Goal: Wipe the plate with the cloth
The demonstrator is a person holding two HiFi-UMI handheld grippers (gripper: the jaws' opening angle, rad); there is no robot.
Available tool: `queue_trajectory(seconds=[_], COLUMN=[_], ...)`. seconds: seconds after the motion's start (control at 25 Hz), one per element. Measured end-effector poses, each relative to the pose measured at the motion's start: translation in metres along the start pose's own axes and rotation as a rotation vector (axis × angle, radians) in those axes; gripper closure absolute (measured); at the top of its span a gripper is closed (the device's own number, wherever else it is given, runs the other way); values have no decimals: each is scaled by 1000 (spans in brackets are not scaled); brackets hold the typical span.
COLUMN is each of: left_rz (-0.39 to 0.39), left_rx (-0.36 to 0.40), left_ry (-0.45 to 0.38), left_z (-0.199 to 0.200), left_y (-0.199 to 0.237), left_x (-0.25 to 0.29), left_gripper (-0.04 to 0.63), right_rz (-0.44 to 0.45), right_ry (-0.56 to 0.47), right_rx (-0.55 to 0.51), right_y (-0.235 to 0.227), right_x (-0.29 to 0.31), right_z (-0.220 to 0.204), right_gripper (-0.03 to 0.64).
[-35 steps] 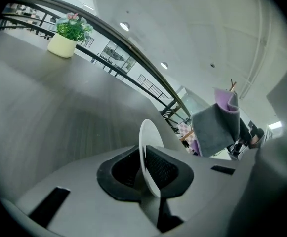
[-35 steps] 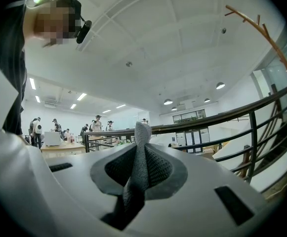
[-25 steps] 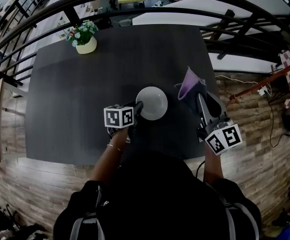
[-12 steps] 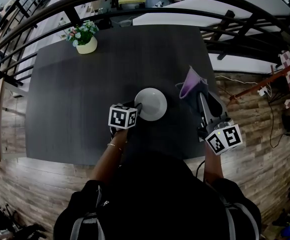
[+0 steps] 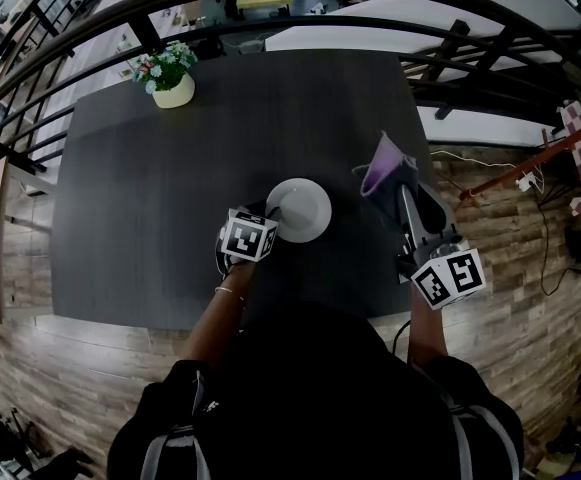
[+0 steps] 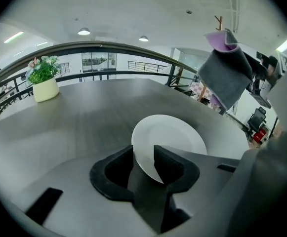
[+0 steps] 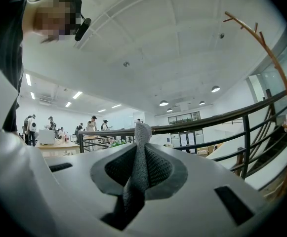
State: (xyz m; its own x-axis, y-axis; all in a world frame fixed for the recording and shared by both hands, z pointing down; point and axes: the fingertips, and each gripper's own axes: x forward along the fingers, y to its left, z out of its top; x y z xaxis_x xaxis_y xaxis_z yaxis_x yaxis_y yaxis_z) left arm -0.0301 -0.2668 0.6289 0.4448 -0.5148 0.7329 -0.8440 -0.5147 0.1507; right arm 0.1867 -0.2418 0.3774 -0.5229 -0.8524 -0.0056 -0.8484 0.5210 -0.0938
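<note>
A white plate (image 5: 300, 208) lies on a dark table (image 5: 150, 188), close to its near edge and right of the middle. The left gripper (image 6: 143, 156) is at the plate's near-left rim. Its jaws have just been opening and stand apart with the rim between them; whether either pad touches the rim is hard to make out. The right gripper (image 7: 139, 154) is clamped on a grey-and-purple cloth (image 5: 385, 173), held in the air by the table's right edge, apart from the plate. A potted plant (image 5: 173, 83) stands at the far left corner, well clear of both. A curved black railing (image 5: 270, 13) runs beyond the far edge, and distant people show blurred behind it. From the head view the left gripper hides part of the plate's rim, and the person's body covers the middle of the near edge.
</note>
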Motion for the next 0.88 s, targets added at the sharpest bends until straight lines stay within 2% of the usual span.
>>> queue_trajectory(seconds=[0.28, 0.4, 0.52, 0.88], left_rz=[-7, -19, -45, -47], left_rx=[-14, -37, -65, 88], left_ry=[-30, -65, -115, -241], left_z=[5, 10, 20, 57], left_y=[-4, -6, -11, -29], left_x=[-7, -11, -21, -58], left_gripper=[467, 578, 588, 588], right_rz=[13, 16, 25, 51], right_ry=[1, 1, -1, 5], right_rx=[-2, 2, 3, 4], right_y=[4, 5, 9, 21], right_x=[1, 0, 1, 2], right_z=[2, 0, 0, 0], right_gripper=[572, 574, 574, 574])
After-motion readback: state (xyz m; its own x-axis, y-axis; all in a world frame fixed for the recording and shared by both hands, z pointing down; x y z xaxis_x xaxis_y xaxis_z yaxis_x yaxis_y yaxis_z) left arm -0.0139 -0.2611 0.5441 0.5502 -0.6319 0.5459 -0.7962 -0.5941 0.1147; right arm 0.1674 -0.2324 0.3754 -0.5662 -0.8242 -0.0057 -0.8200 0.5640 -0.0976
